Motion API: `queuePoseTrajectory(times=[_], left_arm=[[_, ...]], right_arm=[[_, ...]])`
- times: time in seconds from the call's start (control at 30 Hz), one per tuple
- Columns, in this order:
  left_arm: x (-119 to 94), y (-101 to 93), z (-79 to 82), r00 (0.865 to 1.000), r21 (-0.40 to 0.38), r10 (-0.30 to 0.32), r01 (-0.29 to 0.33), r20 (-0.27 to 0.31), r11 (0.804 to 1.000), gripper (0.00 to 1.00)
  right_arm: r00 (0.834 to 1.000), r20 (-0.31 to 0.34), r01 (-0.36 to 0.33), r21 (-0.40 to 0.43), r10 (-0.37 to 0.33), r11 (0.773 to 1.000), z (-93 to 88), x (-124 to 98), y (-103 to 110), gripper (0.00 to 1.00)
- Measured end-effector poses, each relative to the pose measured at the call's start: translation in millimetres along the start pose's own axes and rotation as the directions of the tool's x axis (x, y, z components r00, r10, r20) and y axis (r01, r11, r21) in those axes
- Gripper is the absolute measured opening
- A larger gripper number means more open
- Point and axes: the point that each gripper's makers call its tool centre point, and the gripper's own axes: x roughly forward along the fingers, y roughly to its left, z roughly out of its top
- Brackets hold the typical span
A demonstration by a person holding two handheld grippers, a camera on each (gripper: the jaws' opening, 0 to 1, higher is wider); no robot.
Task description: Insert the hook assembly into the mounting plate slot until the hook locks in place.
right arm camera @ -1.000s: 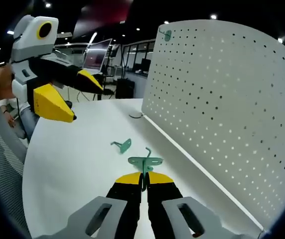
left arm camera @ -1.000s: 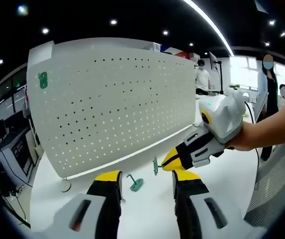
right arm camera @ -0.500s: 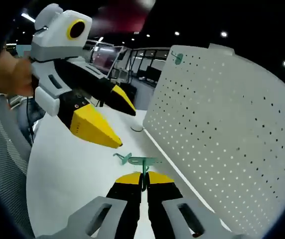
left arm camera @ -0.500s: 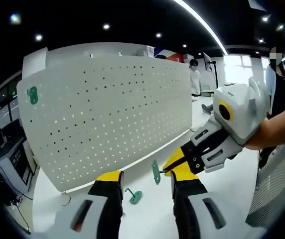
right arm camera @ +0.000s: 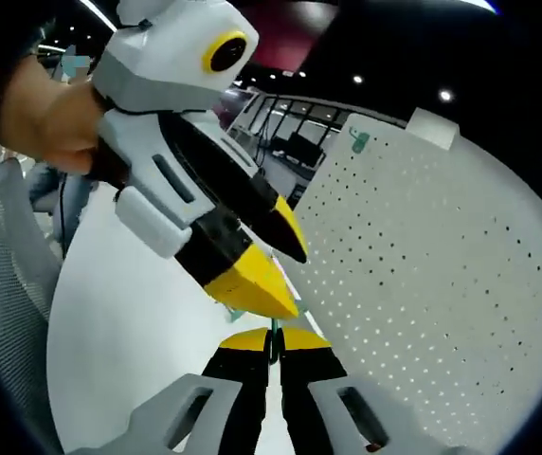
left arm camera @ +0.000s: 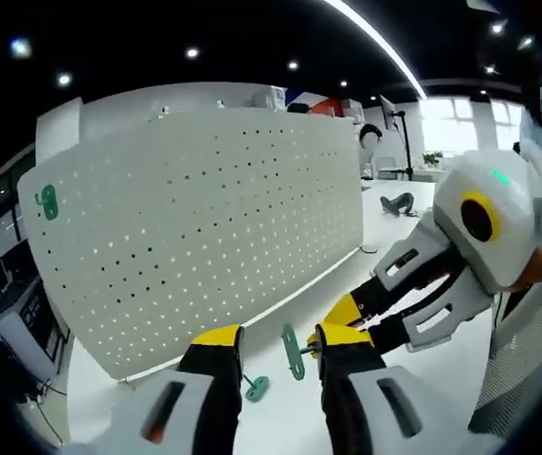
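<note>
Left gripper (right arm camera: 266, 270) has moved in, blocking pegboard (right arm camera: 442, 284).

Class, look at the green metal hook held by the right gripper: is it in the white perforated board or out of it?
Out. The green metal hook is pinched in the right gripper, in front of the white perforated board, above the white table.

Open-plan office: ceiling spotlights (left arm camera: 192, 53), glass partitions (right arm camera: 280, 118), white table (right arm camera: 110, 313).

Dark ceiling (left arm camera: 252, 38) dotted with small round spotlights, plus one long bright light strip (left arm camera: 375, 43) running across it. Far right there are big bright windows (left arm camera: 451, 128) — office looks open-plan, with desks and monitors (right arm camera: 299, 147) further back. White surface (left arm camera: 413, 379) underneath.
</note>
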Motion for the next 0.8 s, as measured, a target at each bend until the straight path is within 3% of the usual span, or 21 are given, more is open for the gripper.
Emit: queuePoseTrajectory(times=[0.43,0.8], left_arm=[[2.8,5.6,-6.4,0.998,-0.013,0.034,-0.035,-0.053,0.999,0.16],[1.7,1.5,-5.5,0.998,-0.027,0.024,-0.025,-0.052,0.999,0.08]], right_arm=[[1.000,-0.001,0.015,-0.081,-0.015,0.997,9.5,0.8,0.7,0.02],[1.000,0.001,0.017,-0.105,-0.017,0.994,13.4,0.5,0.7,0.02]])
